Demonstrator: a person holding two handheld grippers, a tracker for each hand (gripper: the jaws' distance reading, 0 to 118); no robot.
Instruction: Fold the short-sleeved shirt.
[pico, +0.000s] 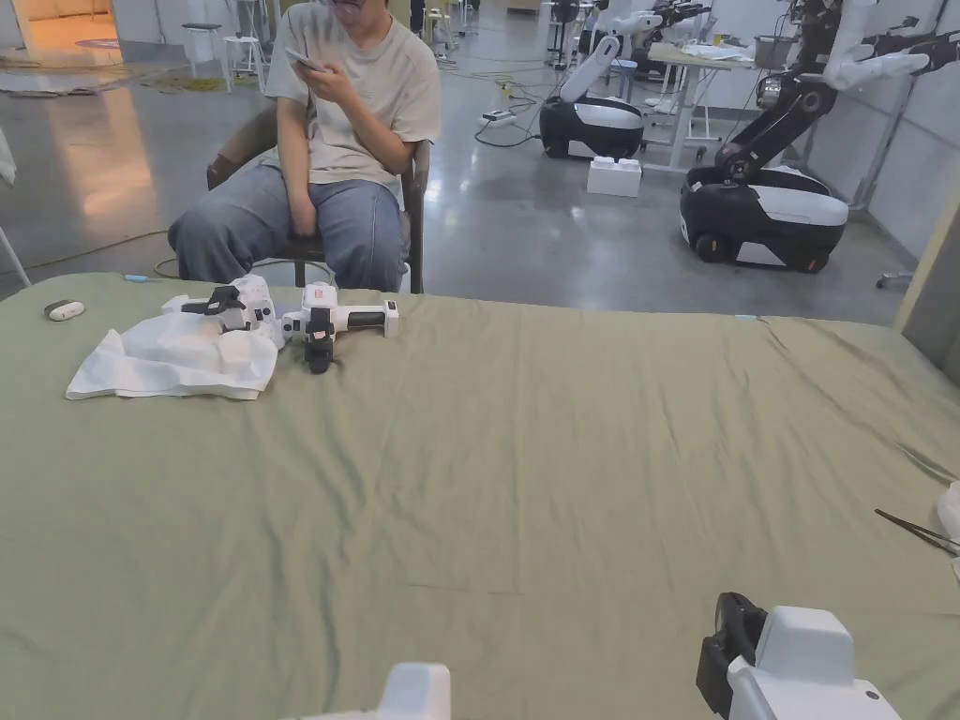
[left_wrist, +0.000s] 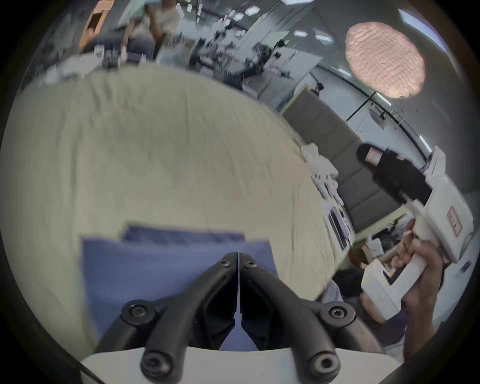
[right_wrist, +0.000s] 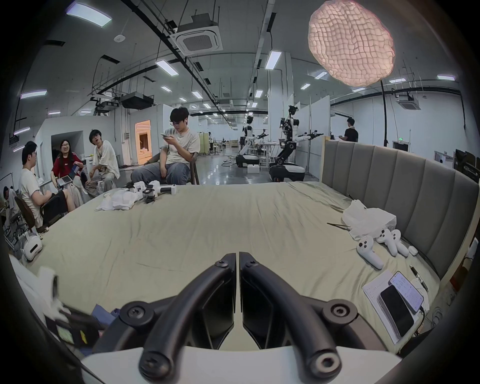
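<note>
Your left gripper (left_wrist: 237, 256) hangs over the blue shirt (left_wrist: 155, 270), its jaws closed tip to tip with nothing between them. The shirt lies as a flat, squared-off shape on the pale green bedsheet (left_wrist: 161, 156), a darker layer showing along its far edge. Off to the right, your hand (left_wrist: 418, 262) grips the white handle of the right gripper (left_wrist: 363, 156), raised above the bed; whether its jaws are parted cannot be told. The picture is blurred.
</note>
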